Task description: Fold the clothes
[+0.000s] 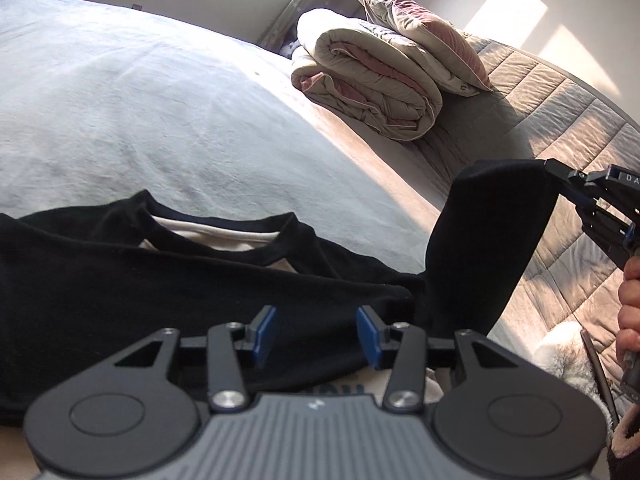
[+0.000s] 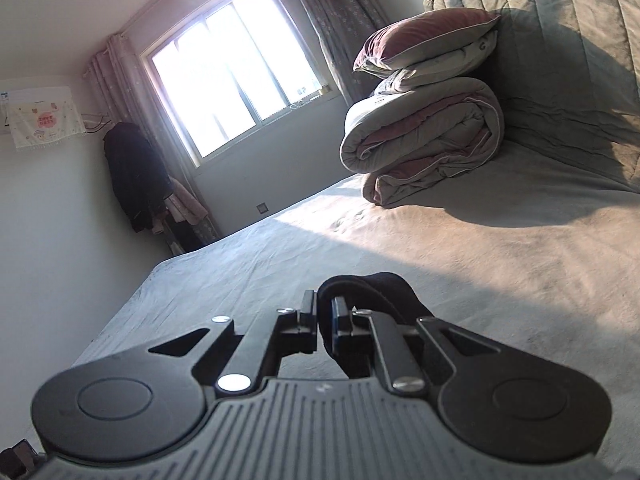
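Spreading under everything I see is the wide bed [image 1: 140, 92], covered in a pale grey-blue plush sheet, with a band of sunlight across its far half. Along its far edge stands a quilted grey padded headboard [image 1: 560, 92]. Against that lies a rolled grey-and-pink quilt [image 1: 368, 84], and a grey pillow with a dusky pink velvet face [image 1: 424, 32] rests on top of it, touching.

The black long-sleeved top with a round neckline [image 1: 160, 280] lies flat on the near part of the bed, a strip of white lining showing inside the collar. Its one sleeve [image 1: 492, 240] stands lifted off the sheet at the right side of the garment.

My right gripper [image 1: 560, 178] has its fingers pinched close together on the end of that black sleeve; in the right wrist view the dark cuff [image 2: 360, 284] loops up between the closed blue-lined fingers [image 2: 340, 320]. A hand [image 1: 632, 308] grips the handle behind them.

My left gripper [image 1: 316, 336] hovers low over the lower body of the black top, its blue-padded fingers [image 1: 266, 334] spread moderately wide with only cloth beneath them, holding nothing.

Beyond the bed, a bright window [image 2: 236, 60] with patterned curtains [image 2: 344, 16] fills the far wall, and dark clothes [image 2: 136, 176] hang in the corner beside it.
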A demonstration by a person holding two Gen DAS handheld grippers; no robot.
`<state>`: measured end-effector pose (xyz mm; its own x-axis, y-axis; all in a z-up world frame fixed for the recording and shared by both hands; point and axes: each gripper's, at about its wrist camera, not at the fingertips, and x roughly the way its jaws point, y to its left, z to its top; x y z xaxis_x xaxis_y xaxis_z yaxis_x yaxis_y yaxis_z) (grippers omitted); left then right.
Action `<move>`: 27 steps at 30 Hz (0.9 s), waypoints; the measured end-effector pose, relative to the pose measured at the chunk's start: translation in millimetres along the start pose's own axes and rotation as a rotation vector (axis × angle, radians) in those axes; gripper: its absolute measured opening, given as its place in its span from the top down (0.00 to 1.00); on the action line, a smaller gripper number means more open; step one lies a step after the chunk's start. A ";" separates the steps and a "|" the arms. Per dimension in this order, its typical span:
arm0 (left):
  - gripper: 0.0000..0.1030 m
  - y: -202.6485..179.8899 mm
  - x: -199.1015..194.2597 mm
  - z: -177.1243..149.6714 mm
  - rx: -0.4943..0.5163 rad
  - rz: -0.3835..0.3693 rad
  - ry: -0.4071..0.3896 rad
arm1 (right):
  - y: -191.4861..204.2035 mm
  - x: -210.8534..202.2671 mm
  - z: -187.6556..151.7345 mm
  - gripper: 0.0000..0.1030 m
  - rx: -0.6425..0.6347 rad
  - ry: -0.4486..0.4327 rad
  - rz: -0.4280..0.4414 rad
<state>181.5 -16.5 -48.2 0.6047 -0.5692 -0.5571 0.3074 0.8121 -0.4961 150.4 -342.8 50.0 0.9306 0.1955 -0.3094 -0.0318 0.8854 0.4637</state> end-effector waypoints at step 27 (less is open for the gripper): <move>0.30 124.1 -101.0 -30.9 -0.079 0.047 -0.082 | 76.6 77.6 -190.3 0.88 -0.067 0.412 -0.049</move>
<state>135.9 137.8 -74.1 0.6759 -0.5156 -0.5267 0.2204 0.8233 -0.5231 150.8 -179.5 -96.5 0.7086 0.2927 -0.6420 -0.0276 0.9207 0.3894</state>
